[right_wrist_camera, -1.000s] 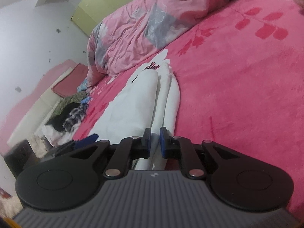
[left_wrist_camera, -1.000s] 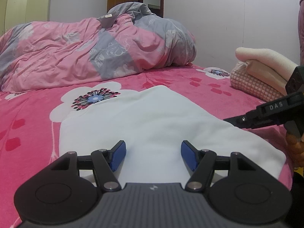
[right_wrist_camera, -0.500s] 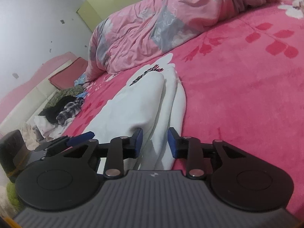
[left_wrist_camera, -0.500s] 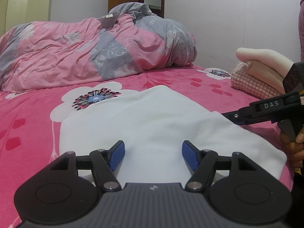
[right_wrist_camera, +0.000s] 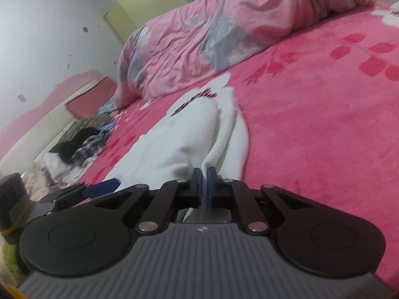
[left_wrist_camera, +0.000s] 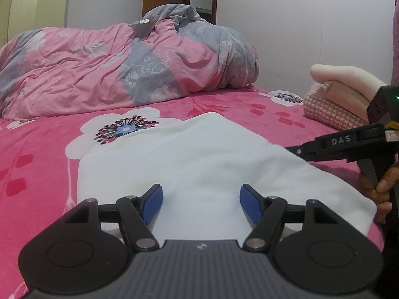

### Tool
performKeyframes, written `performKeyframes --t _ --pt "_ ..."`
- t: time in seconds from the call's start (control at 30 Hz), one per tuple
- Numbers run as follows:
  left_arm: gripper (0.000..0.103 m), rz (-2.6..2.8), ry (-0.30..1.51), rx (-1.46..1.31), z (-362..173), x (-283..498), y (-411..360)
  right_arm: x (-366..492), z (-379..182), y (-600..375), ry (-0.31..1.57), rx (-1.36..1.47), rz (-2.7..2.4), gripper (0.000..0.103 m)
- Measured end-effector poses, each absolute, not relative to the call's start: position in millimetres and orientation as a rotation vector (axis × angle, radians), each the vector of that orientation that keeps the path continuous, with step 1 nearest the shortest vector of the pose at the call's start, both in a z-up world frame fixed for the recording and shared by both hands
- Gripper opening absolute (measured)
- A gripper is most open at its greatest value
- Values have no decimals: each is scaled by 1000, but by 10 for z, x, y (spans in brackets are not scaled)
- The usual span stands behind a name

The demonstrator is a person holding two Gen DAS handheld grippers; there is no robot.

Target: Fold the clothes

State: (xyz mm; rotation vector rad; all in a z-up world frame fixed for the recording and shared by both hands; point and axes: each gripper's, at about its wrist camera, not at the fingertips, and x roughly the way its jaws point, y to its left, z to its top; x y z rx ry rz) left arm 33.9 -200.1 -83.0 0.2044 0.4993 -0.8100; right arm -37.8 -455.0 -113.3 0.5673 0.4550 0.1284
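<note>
We see a white garment [left_wrist_camera: 199,164] lying folded on the pink flowered bed cover [left_wrist_camera: 37,164], its near edge just under the left claw [left_wrist_camera: 200,205]. That claw hovers over the cloth with its blue pads [left_wrist_camera: 153,205] spread well apart and nothing pinched between them; the white fabric shows freely in the gap.

From the right wrist view we look along the garment's right edge, where the layers stack in soft rolls. Here the right claw [right_wrist_camera: 205,177] is clenched on a fold of the white garment [right_wrist_camera: 174,147]: the two blue pads [right_wrist_camera: 212,178] press together with a thin ridge of cloth caught between them, drawn up into a small peak at the pads. Its jaws have just been closing onto that fold. In the left wrist view we find the same right claw [left_wrist_camera: 293,149] coming in from the right side, low at the garment's right edge, with a hand [left_wrist_camera: 379,186] wrapped around its handle.

Behind the garment a crumpled pink and grey duvet [left_wrist_camera: 124,62] lies heaped across the bed. To the right, near the wall, a small stack of folded clothes [left_wrist_camera: 339,99] sits on the bed, a cream piece on top of a pink checked one. Off the bed's far side, the right wrist view shows a blurred heap of dark and pale clothing [right_wrist_camera: 77,144] lower down.
</note>
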Motion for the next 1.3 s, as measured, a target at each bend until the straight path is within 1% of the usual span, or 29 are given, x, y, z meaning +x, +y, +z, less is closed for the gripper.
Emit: performKeyframes --t 0.13,0.3,0.37,0.43,0.53,0.67,0.77,0.87,0.97,1.03,1.1,1.13,1.17,1.2,1.3 --pt "71 -805 503 219 -808 334 -2054 -507 -1111 -4558 376 562 94 2" --pt "71 -813 499 253 -794 326 -2178 -588 -1146 -4642 336 610 63 1" --pt "71 -809 491 273 -810 310 -2204 -577 -1178 -4667 348 630 56 1" --pt "71 -814 496 258 -824 325 -2178 -504 -1240 -4715 402 664 66 2" --pt "71 -818 513 234 -820 357 -2144 -445 -1296 -4796 447 728 101 3" --pt "71 -813 521 241 -774 313 -2085 -588 -1329 -4940 393 844 106 10" --pt "71 -814 532 241 -728 256 -2003 -761 -1304 -5037 329 896 70 10" --pt "71 -811 544 226 -674 196 -1897 -677 -1129 -5015 326 844 93 10" --pt "71 -790 550 211 -619 129 -1754 -371 -939 -4892 368 758 160 9" --pt "71 -765 548 207 -579 83 -1625 -132 -968 -4851 435 734 157 9" --pt "70 -737 549 195 -514 25 -1442 69 -1137 -4846 537 688 71 0" --pt "70 -726 547 190 -479 -9 -1339 108 -1183 -4854 560 685 40 0" --pt "70 -716 544 187 -442 -49 -1223 20 -1149 -4885 528 724 36 1" --pt "71 -712 544 187 -413 -86 -1119 -68 -1115 -4916 496 763 32 5" --pt "71 -725 556 208 -383 -211 -865 -488 -923 -4887 380 782 42 6"
